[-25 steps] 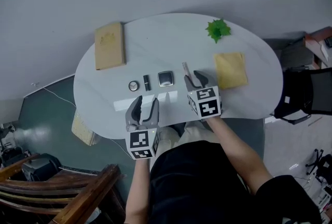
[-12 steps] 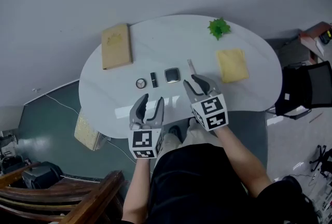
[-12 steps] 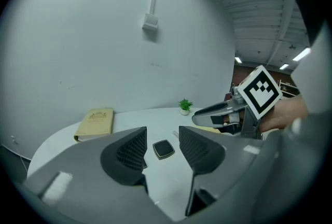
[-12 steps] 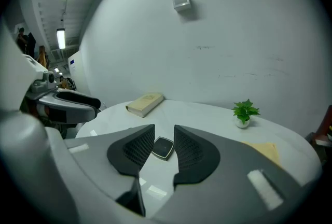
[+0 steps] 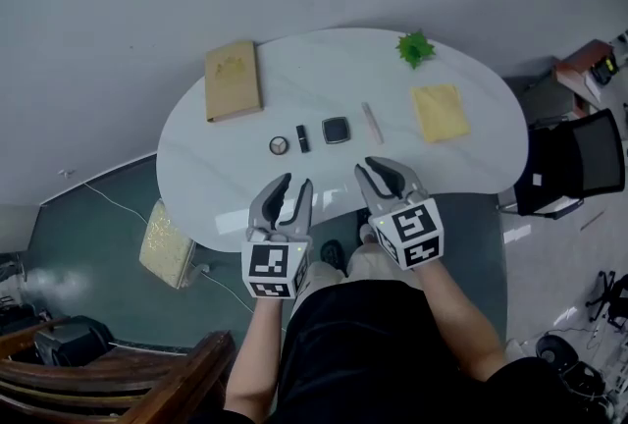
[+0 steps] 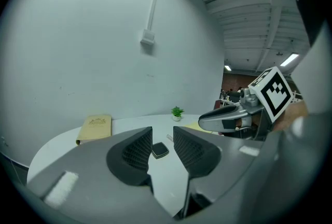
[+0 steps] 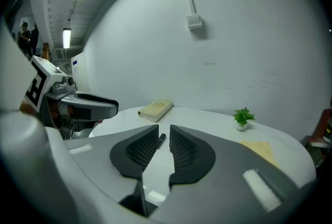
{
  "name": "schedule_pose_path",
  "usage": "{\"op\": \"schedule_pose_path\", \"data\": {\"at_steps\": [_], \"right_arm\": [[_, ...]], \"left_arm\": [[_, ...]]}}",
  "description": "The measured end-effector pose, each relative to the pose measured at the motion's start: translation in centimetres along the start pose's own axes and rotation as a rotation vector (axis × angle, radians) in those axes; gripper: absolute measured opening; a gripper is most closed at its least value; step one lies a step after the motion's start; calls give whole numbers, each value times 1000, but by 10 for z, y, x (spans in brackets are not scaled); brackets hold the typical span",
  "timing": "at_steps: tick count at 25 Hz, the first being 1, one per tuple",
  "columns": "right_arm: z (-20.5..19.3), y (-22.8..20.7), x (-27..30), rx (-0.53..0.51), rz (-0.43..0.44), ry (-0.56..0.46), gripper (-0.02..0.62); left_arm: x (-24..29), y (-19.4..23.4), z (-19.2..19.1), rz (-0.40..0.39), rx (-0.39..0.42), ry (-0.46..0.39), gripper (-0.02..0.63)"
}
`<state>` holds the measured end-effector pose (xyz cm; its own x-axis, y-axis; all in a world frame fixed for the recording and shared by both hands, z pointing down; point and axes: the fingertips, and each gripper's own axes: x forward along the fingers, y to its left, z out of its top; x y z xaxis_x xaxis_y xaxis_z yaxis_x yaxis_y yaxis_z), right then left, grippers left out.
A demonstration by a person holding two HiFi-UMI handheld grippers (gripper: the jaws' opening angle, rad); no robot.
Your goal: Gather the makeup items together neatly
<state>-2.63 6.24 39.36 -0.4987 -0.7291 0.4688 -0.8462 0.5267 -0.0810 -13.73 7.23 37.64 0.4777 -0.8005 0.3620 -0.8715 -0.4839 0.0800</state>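
Mid-frame on the white table (image 5: pixel 471 167) lie, in a row, a round compact (image 5: pixel 280 145), black lipstick (image 5: pixel 303 138), dark square case (image 5: pixel 336 130) and pale thin stick (image 5: pixel 372 123). Below them, the left gripper (image 5: pixel 294 184) and right gripper (image 5: pixel 375 165) have just been closing, jaws slightly apart, empty.

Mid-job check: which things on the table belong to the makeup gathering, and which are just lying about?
Job:
- round compact
- lipstick
- square compact
- pale stick, probably a makeup pencil

Lying about:
- book
- plant
- yellow pad
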Motion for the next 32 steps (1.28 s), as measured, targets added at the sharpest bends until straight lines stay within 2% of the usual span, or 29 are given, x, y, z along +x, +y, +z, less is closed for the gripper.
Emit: {"op": "schedule_pose_path", "data": {"at_steps": [3, 7, 20, 32], "right_arm": [[6, 16, -15, -9, -2, -28, 60], [13, 32, -33, -19, -5, -63, 38], [28, 62, -81, -27, -28, -162, 17], [30, 71, -96, 4, -29, -186, 11]], "left_arm": [[-14, -3, 3, -20, 3, -22, 89], [-30, -5, 6, -38, 7, -47, 74], [-71, -18, 14, -78, 19, -102, 2], [-92, -14, 20, -62, 12, -124, 0]]}}
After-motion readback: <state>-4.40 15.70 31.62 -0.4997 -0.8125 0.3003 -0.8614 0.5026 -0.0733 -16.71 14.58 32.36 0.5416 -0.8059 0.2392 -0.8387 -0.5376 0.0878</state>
